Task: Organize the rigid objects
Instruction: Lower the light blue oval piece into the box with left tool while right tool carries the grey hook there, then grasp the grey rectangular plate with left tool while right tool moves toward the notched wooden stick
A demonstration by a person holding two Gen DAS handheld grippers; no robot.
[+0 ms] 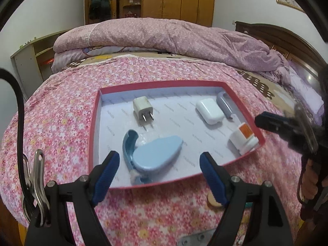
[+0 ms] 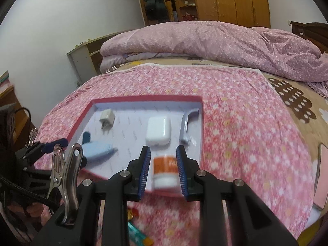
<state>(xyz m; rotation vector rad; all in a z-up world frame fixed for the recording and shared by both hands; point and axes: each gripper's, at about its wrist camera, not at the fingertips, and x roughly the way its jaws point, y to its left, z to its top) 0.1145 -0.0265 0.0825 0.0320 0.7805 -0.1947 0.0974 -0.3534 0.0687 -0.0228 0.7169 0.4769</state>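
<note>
While the left gripper (image 1: 160,165) hangs with its jaws spread wide and empty above the near edge of the red-rimmed tray (image 1: 143,85), the right gripper (image 2: 164,165) stands slightly parted, its blue pads clear of the orange-and-white container (image 2: 165,171) seen between them. That container lies on its side in the tray's near right corner, orange label toward the tray's middle, white cap toward the near rim; its print is too blurred to read. At the tray's near left lies a light blue teardrop-shaped tool (image 1: 155,155) with a curved darker blue arm, its long axis slanting toward the far right. Farther in, a cream plug adapter (image 1: 142,108) points its two prongs toward the near rim. Right of it sit a white rounded case (image 1: 209,110) and a grey hook-ended handle (image 1: 224,104) along the right wall. Faint repeated lettering on the tray floor is unreadable.
</note>
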